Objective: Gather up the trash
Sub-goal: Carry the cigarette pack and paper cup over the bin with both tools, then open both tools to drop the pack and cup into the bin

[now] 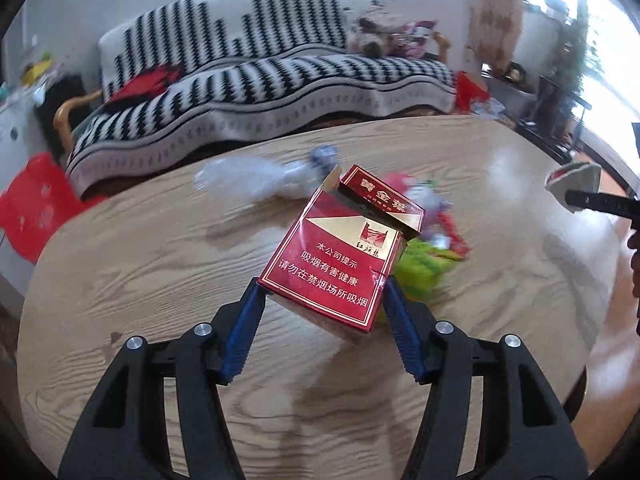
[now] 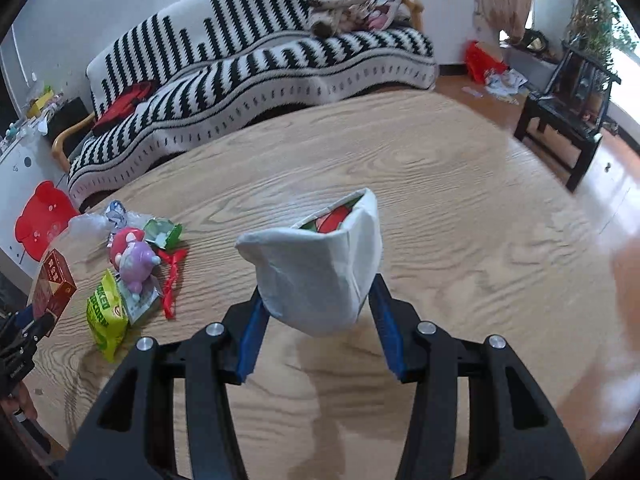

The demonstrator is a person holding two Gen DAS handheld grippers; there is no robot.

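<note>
Here, left gripper (image 1: 320,284) pinches a red cigarette pack (image 1: 334,256) between its blue fingers (image 1: 246,320), one pad on each lower side edge; pack tilted, flip lid open, lifted clear of the wooden table (image 1: 140,248). Beyond the fingertips and slightly left: crumpled clear plastic (image 1: 248,180), blurred. Just behind the pack, to the right of the fingers: a green-yellow snack wrapper (image 1: 424,268) and a mixed pile of red and pale wrappers, too blurred to separate. Far right edge of this view: the other gripper's tip with a white piece in it. Right gripper (image 2: 318,296) is closed on a folded white paper wrapper (image 2: 320,272), held by its lower sides; its top gapes open, showing a red and green print inside; held above the table (image 2: 460,220). Far to the left of these fingers lies the trash cluster on the tabletop: clear plastic (image 2: 88,224), a pink and purple toy-shaped packet (image 2: 134,256), a small green carton (image 2: 162,234), a red strip (image 2: 172,280), the yellow-green snack bag (image 2: 106,316). At the left edge, the cigarette pack (image 2: 52,288) in the left gripper (image 2: 28,324). Behind the table: a striped black-and-white sofa (image 2: 260,52); a red stool (image 2: 40,220) at left.
</note>
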